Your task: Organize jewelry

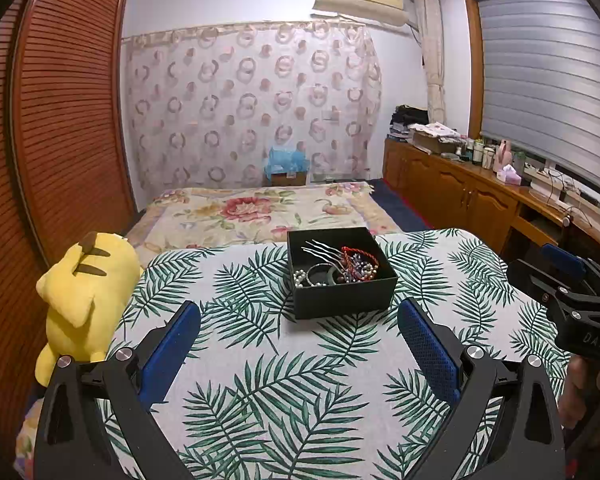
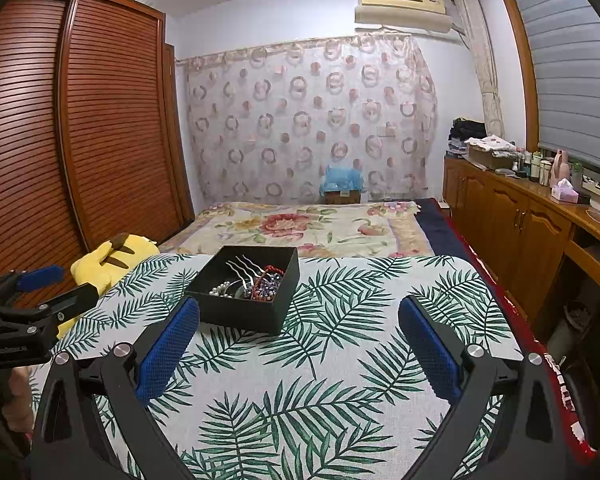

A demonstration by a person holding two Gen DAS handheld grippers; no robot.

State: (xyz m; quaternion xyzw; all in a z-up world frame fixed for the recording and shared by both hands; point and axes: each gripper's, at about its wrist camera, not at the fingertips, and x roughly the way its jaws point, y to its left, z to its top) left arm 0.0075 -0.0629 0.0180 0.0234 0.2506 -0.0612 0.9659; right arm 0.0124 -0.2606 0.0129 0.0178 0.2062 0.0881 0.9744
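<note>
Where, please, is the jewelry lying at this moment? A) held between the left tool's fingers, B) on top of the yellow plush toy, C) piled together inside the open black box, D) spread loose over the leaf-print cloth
C: the jewelry, with pearls, a red cord and a silver hair comb, sits piled inside the open black box on the leaf-print cloth; the left tool and the right tool are both open and hold nothing.

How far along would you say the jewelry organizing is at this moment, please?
It looks finished or nearly so. Done: the jewelry, with pearls, a bangle, hairpins and a red cord, lies inside the black box; none shows on the leaf-print cloth. In hand: nothing, as the left tongs and right tongs are open and empty. Left: perhaps tidying the tangled pile.
</note>
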